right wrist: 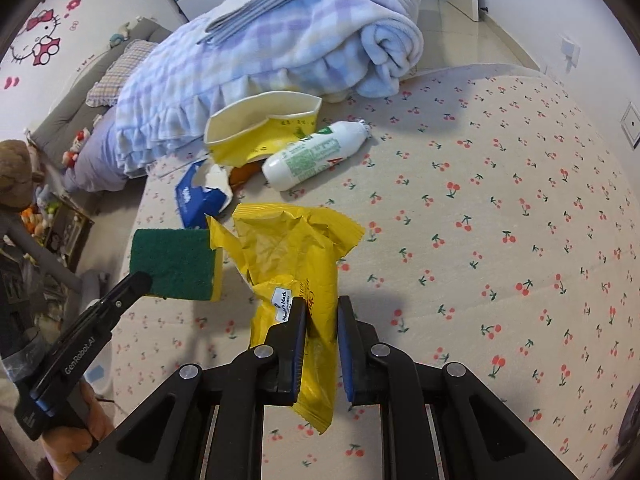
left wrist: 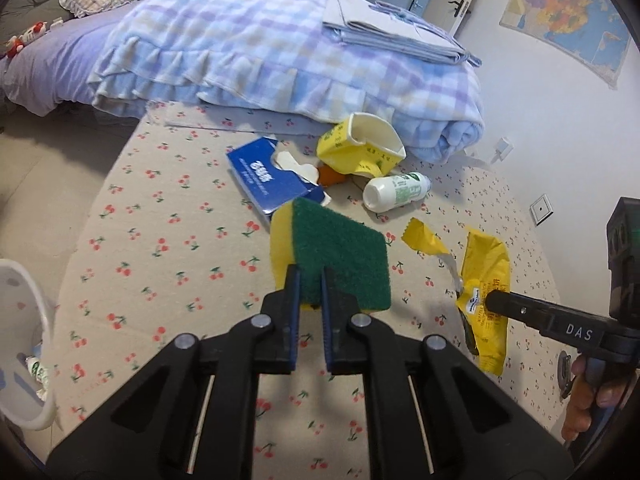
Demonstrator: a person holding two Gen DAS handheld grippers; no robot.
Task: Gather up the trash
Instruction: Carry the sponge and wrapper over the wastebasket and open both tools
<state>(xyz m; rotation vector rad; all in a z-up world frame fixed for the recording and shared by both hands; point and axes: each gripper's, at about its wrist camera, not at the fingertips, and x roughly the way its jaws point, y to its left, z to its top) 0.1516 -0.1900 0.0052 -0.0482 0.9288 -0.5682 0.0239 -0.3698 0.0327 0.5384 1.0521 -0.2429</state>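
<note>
The left gripper [left wrist: 310, 284] pinches the near edge of a sponge [left wrist: 336, 256] — green face up, lifted off the cherry-print sheet [left wrist: 160, 240]. To its right, the right gripper [right wrist: 322, 316] is clamped on a yellow wrapper [right wrist: 296, 264], also raised. Farther off lie a blue tissue box [left wrist: 268, 180], a crushed yellow cup [left wrist: 356, 148] and a white bottle [left wrist: 396, 192] beside a rolled blanket [left wrist: 280, 52]. A white bin [left wrist: 24, 344] stands at far left.
</note>
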